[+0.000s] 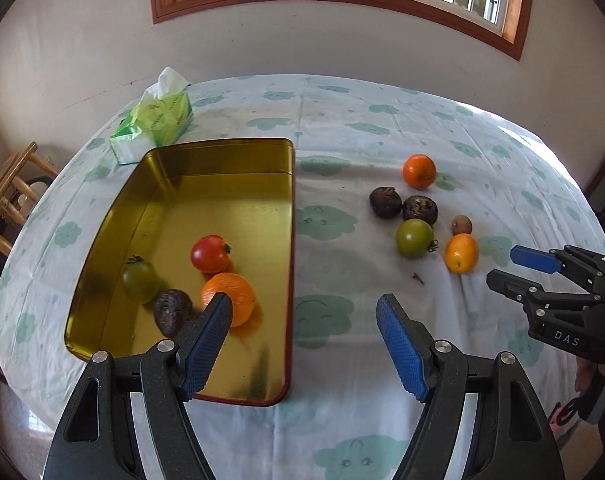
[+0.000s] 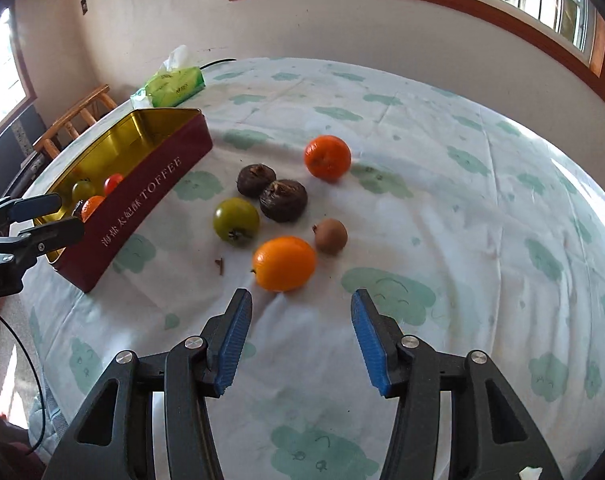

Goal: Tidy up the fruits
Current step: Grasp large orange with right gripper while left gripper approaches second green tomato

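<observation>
A: What is taking the most place on the table?

B: The tablecloth (image 2: pixel 442 216), white with green clouds, is covering the whole table. On it, at the left, the toffee tin (image 2: pixel 150 204) is lying open, dark red outside and gold inside. Behind it a green tissue pack (image 1: pixel 152 126) is lying near the far corner of the tin.

A: And the two grippers?

B: The left gripper (image 1: pixel 304 344) is hanging over the near right edge of the tin. Its blue fingers are standing released, wide apart, with nothing between them. The right gripper (image 2: pixel 300 340) is hanging over the bare cloth, just in front of the loose fruits. Its fingers are also released and are gripping nothing.

A: Where are the fruits lying?

B: Four are already sitting inside the tin: a mandarin (image 1: pixel 230 298), a red tomato (image 1: pixel 210 254), a green tomato (image 1: pixel 139 282) and a dark wrinkled fruit (image 1: pixel 172 312), the last one just beside the mandarin. Six are still lying on the cloth, right of the tin. The orange-yellow fruit (image 2: pixel 284 264) is lying nearest to the right gripper. Behind it are a green tomato (image 2: pixel 236 221), two dark wrinkled fruits (image 2: pixel 283 200) touching each other, and a small brown fruit (image 2: pixel 331 236). A second mandarin (image 2: pixel 327 158) is lying farthest, a little apart.
</observation>
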`<action>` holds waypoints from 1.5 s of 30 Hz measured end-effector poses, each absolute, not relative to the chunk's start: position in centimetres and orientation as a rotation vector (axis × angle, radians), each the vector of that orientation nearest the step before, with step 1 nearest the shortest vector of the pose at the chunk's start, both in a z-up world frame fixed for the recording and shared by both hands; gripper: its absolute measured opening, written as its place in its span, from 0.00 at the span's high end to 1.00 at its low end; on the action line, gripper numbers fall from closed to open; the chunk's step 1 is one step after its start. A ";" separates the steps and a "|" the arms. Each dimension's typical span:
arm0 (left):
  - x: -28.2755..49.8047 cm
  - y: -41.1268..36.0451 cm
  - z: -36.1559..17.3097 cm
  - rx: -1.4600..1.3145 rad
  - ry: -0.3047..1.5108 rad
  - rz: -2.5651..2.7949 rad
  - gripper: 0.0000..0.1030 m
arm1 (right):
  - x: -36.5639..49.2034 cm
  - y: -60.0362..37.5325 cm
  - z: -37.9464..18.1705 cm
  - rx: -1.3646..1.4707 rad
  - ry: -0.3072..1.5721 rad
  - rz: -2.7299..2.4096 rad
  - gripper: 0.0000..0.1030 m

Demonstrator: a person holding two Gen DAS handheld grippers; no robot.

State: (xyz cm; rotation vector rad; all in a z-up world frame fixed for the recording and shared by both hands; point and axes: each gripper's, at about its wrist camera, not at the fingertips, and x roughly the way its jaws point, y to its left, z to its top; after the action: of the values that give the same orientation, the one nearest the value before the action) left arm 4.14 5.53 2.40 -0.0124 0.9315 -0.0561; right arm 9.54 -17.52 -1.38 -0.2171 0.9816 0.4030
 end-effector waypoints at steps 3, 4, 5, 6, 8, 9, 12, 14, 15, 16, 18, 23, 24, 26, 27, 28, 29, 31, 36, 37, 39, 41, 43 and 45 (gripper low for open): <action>4.9 4.0 1.9 0.009 0.943 -0.079 0.27 | 10.1 -17.1 -2.3 -0.207 0.992 0.416 0.52; 5.2 3.6 1.8 0.010 0.945 -0.084 0.27 | 10.3 -16.8 -2.6 -0.209 0.995 0.421 0.52; 5.5 3.3 1.7 0.010 0.950 -0.089 0.27 | 10.5 -16.5 -2.9 -0.212 0.998 0.422 0.53; 5.7 3.0 1.6 0.008 0.951 -0.096 0.27 | 10.8 -16.3 -3.1 -0.212 0.999 0.428 0.53; 6.3 2.5 1.6 0.008 0.950 -0.105 0.27 | 11.3 -15.9 -3.4 -0.216 0.996 0.435 0.53; 6.5 2.2 1.6 0.011 0.947 -0.109 0.27 | 11.6 -15.7 -3.5 -0.218 0.993 0.433 0.53; 7.2 1.6 1.4 0.018 0.947 -0.112 0.27 | 12.4 -15.4 -4.1 -0.201 0.996 0.448 0.52; 7.7 1.3 1.3 0.011 0.950 -0.120 0.27 | 12.5 -15.1 -4.1 -0.211 0.983 0.454 0.52; 7.8 1.2 1.2 0.009 0.950 -0.122 0.27 | 12.5 -15.0 -4.1 -0.215 0.978 0.461 0.56; 7.9 1.1 1.2 0.009 0.951 -0.123 0.27 | 12.6 -15.0 -4.1 -0.217 0.975 0.467 0.60; 8.2 0.8 1.0 0.010 0.954 -0.126 0.27 | 12.6 -15.0 -4.1 -0.219 0.972 0.473 0.62; 8.7 -0.1 0.3 0.009 0.969 -0.140 0.27 | 11.7 -16.9 -3.6 -0.198 0.968 0.447 0.62; 8.8 -0.3 0.2 0.010 0.972 -0.148 0.27 | 11.5 -17.6 -3.4 -0.195 0.961 0.425 0.62; 9.0 -1.0 -0.2 0.012 0.976 -0.167 0.27 | 11.6 -19.5 -3.1 -0.179 0.953 0.377 0.62; 9.2 -1.3 -0.4 0.010 0.981 -0.174 0.27 | 11.8 -20.5 -3.0 -0.175 0.949 0.342 0.62; 9.4 -1.6 -0.6 0.004 0.988 -0.183 0.27 | 12.0 -21.4 -2.9 -0.175 0.945 0.307 0.62; 9.7 -1.8 -0.8 -0.005 0.993 -0.193 0.27 | 12.3 -22.3 -2.8 -0.175 0.940 0.275 0.62; 10.3 -2.1 -1.3 -0.020 1.004 -0.194 0.27 | 12.8 -23.9 -2.7 -0.174 0.928 0.209 0.62; 12.0 -2.7 -2.2 -0.032 1.023 -0.181 0.29 | 13.6 -25.8 -3.1 -0.152 0.933 0.167 0.62; 12.3 -2.9 -2.3 -0.024 1.023 -0.175 0.29 | 13.6 -25.8 -3.3 -0.150 0.935 0.166 0.62; 12.7 -3.1 -2.6 -0.013 1.027 -0.175 0.33 | 13.6 -25.8 -3.4 -0.146 0.925 0.165 0.62; 13.1 -3.3 -2.9 -0.003 1.029 -0.165 0.34 | 13.7 -25.8 -3.4 -0.142 0.917 0.164 0.62; 13.4 -3.3 -3.2 -0.004 1.035 -0.164 0.36 | 13.7 -25.7 -3.7 -0.139 0.911 0.166 0.62; 13.5 -3.4 -3.4 0.000 1.032 -0.160 0.40 | 13.7 -25.5 -3.7 -0.152 0.909 0.160 0.62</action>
State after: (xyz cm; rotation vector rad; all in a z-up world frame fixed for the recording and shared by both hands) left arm 13.51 -3.38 -3.37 -0.0005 1.0323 -0.1596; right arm 13.67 -25.48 -3.68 -0.1516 0.9090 0.1602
